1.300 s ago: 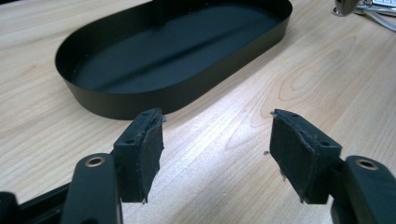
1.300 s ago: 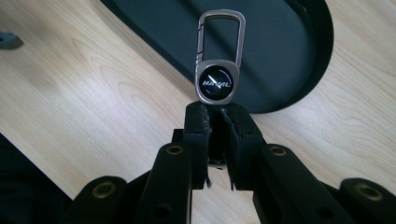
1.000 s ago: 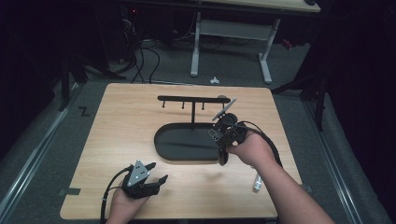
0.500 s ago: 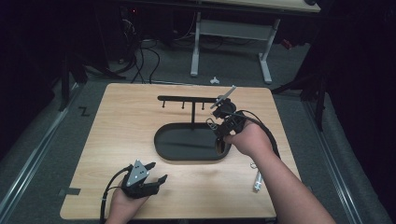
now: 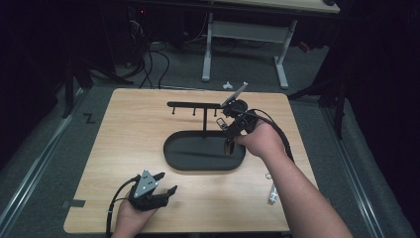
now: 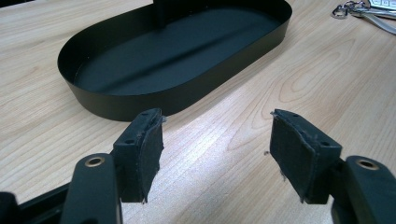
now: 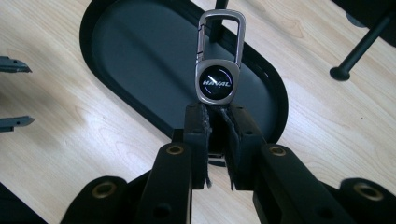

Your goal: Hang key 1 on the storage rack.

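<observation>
One keychain [image 7: 217,70] sticks straight up out of the clenched right claw [image 7: 218,122], its clip just below the rack's hooks [image 5: 194,112].

Dim, dark surroundings; the lit table [image 5: 129,144] shows soft glare, and close jaws blur slightly.

High view: fixed overhead at the near side, facing forward and down; takes in the whole wooden surface [image 5: 124,148] and the floor beyond.
Left gripper view: low, just above the surface, looking past its own fingers [image 6: 142,151] toward the black oval tray [image 6: 126,100], close.
Right gripper view: raised, looking steeply down on the tray [image 7: 116,51].
Shared by all three: tray and surrounding surface.
</observation>
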`<control>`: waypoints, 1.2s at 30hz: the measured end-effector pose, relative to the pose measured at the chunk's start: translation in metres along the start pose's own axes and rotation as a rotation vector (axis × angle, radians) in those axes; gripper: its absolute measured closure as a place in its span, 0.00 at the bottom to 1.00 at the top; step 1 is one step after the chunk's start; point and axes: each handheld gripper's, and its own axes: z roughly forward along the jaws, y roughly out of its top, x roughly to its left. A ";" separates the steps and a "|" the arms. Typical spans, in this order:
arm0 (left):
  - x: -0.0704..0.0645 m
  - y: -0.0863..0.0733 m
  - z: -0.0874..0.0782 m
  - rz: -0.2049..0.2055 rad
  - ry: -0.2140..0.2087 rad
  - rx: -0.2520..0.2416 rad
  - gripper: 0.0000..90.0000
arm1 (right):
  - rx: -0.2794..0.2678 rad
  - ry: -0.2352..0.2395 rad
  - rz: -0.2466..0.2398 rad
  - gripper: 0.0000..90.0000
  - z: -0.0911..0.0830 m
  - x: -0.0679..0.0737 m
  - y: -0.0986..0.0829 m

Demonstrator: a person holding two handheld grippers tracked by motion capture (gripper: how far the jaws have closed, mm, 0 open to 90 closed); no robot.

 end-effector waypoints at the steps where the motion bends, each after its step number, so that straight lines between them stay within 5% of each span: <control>1: 0.000 0.000 0.000 0.002 -0.001 0.002 0.39 | -0.004 -0.003 -0.004 0.89 0.001 0.000 0.002; 36: 0.001 -0.001 0.001 0.001 -0.006 0.006 0.39 | -0.014 -0.048 0.031 0.89 0.027 -0.002 0.028</control>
